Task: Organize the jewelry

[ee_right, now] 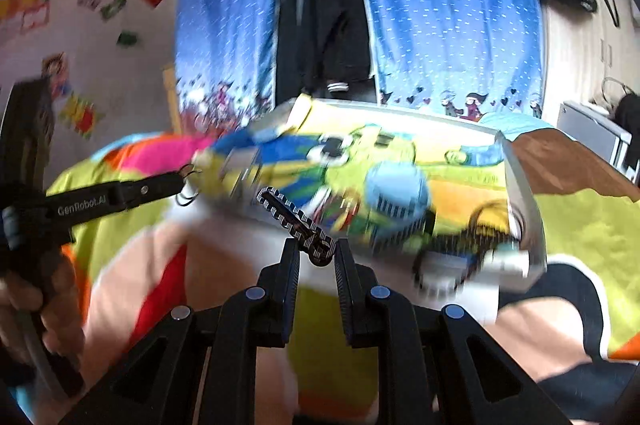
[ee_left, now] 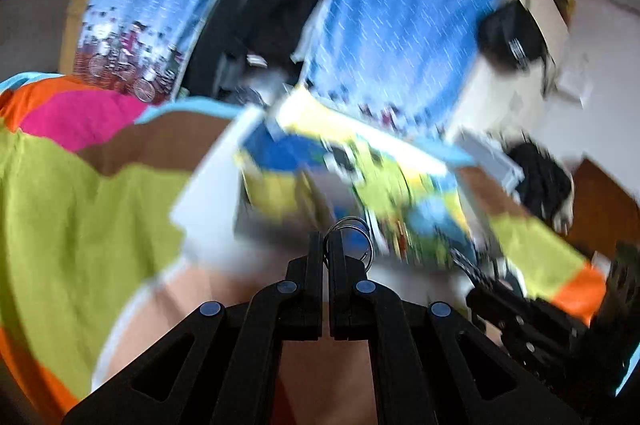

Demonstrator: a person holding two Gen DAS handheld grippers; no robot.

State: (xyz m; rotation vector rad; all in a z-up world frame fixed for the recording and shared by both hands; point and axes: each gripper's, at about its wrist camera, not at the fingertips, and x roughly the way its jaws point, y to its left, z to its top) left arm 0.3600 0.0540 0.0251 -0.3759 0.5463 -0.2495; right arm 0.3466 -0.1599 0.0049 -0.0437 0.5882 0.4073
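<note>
left gripper [ee_left: 329, 245] pinches wire rings [ee_left: 352, 233] | right gripper [ee_right: 317, 253] fingers clamp patterned strap [ee_right: 296, 219] (blurred)

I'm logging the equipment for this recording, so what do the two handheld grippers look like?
Both are matte black plastic. Each gripper, left and right, has two flat parallel fingers on angular linkage arms with round blue-grey pivot caps. The left one carries white "GenRobot.AI" lettering along its side. No cables visible.

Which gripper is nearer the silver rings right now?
Left. The left gripper is shut on the silver rings, which stick out past its fingertips. The right gripper is apart from them, off to their right, holding a black-and-white patterned strip.
</note>
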